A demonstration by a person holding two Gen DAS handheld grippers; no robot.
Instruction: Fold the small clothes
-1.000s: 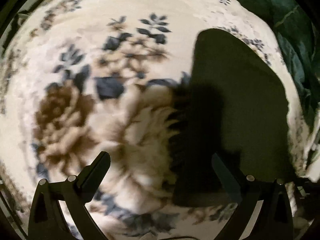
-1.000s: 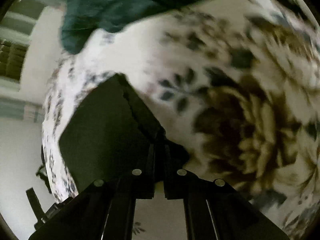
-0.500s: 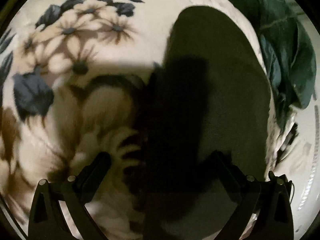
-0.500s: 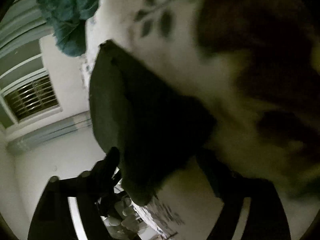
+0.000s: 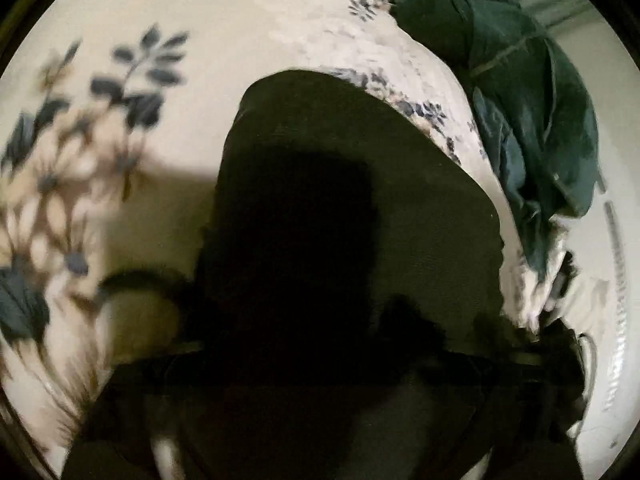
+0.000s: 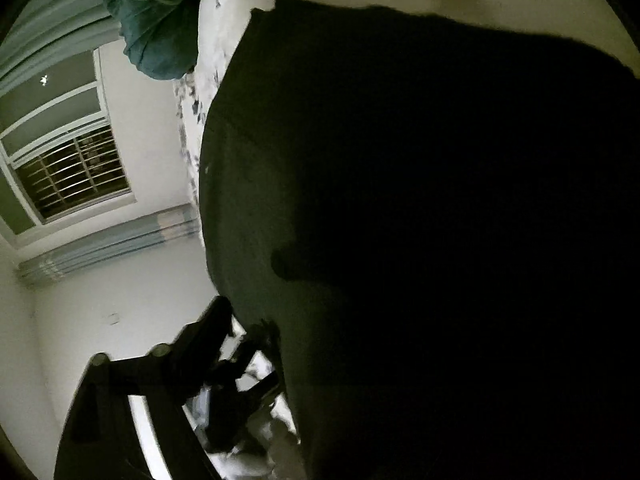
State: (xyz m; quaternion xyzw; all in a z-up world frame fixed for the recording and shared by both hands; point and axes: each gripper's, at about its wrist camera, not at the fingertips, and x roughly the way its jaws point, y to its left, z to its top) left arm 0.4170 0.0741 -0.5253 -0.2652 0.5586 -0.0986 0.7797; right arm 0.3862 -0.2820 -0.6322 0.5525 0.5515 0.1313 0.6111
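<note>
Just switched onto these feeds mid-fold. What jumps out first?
A dark garment fills the middle of the left wrist view and most of the right wrist view, lying on a cream floral blanket. A crumpled teal garment sits at the blanket's far edge, upper right. In the right wrist view, a barred window shows at left.

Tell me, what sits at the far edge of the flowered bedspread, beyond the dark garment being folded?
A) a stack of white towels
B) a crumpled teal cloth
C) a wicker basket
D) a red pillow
B: a crumpled teal cloth lies bunched at the edge of the flowered bedspread, past the dark garment.
</note>
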